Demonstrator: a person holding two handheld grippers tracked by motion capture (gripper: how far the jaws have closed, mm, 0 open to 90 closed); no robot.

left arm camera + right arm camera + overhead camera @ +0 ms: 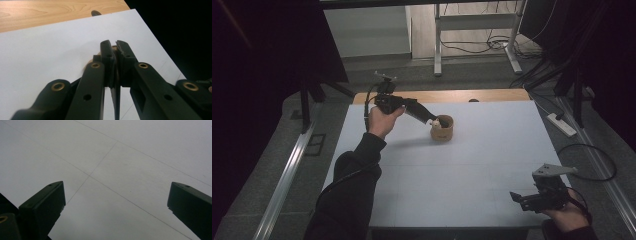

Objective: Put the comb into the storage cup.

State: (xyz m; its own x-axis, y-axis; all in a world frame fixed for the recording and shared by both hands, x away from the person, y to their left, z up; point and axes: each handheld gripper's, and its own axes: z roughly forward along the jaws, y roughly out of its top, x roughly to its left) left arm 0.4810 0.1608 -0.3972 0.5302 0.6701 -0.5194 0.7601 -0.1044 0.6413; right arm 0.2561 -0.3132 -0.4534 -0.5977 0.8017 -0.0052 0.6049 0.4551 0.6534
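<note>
A small round brown cup [443, 131] stands on the white table top [462, 175], toward the far middle. Something small and white [437, 122] shows at the cup's rim. My left gripper [432, 119] reaches in from the left, slanting down, with its tips at the cup's mouth by the white bit. In the left gripper view its jaws [115, 45] are pressed together, and the cup [88, 64] peeks out behind them; whether they pinch anything is hidden. My right gripper [519, 199] rests low at the near right of the table, open over bare table [120, 170].
A wooden strip [442, 95] runs along the table's far edge. Beyond it stands a metal frame leg [438, 50] with cables on the floor. A white power strip [562, 125] and a looped cable lie on the floor to the right.
</note>
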